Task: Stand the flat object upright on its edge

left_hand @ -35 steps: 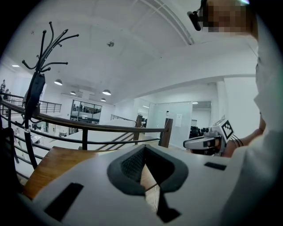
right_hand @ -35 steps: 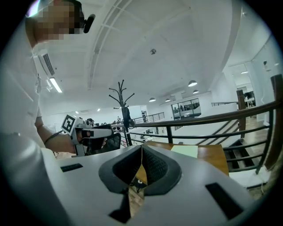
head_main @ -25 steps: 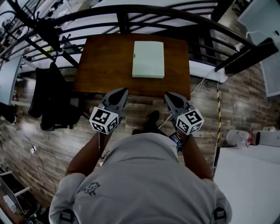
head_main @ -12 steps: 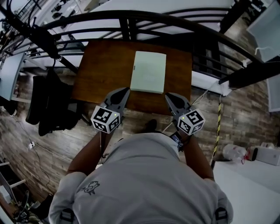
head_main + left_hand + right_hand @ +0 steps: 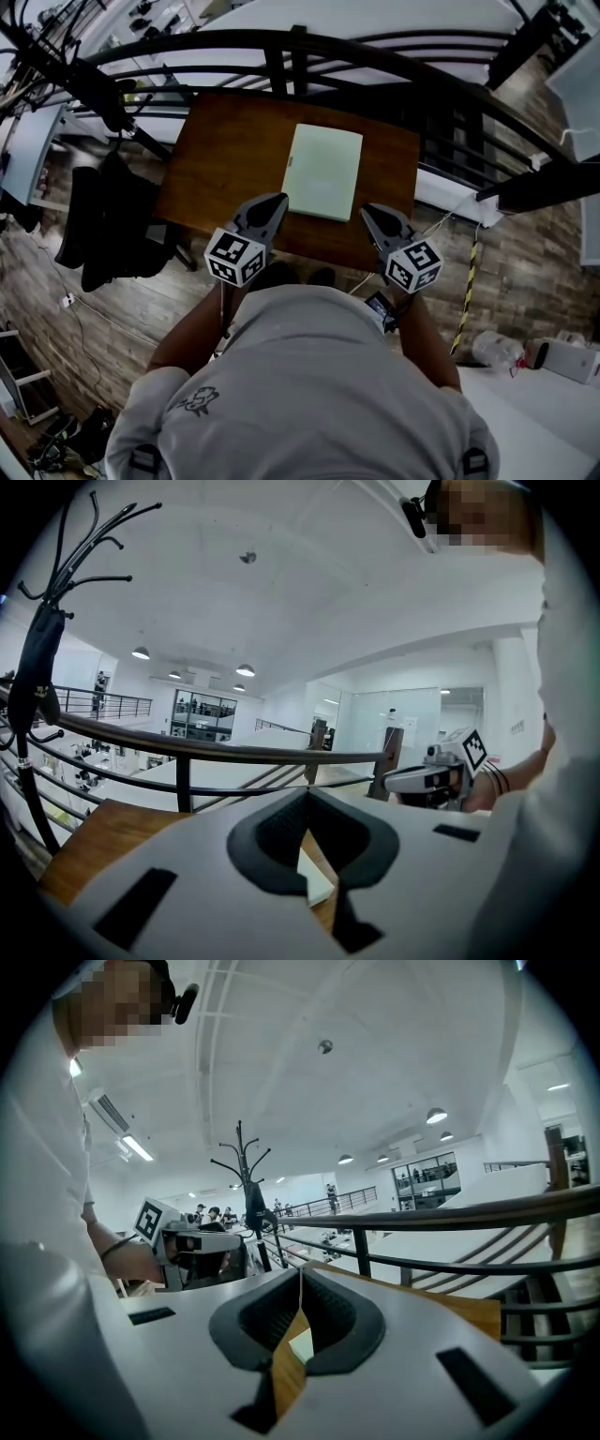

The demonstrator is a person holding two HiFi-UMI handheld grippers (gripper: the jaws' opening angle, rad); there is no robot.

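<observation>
Two grippers hung over the near edge of a brown wooden table (image 5: 220, 155) in the head view: the left gripper (image 5: 277, 200) and the right gripper (image 5: 367, 213), each with its jaws drawn together on nothing. Just beyond and between their tips a pale green flat object (image 5: 322, 172) lay flat on the table, a little right of its middle, touched by neither tool. A dark railing (image 5: 375, 52) curved behind the table, and a dark coat (image 5: 98, 225) hung at the left. In the left gripper view the jaws met at their tips, a corner of the flat object showed below them through the gap, and the right gripper was held off to the right. In the right gripper view the jaws were likewise closed and empty, with table top and a bit of the pale object visible beneath, and a coat stand (image 5: 246, 1180) rose beyond the left gripper
</observation>
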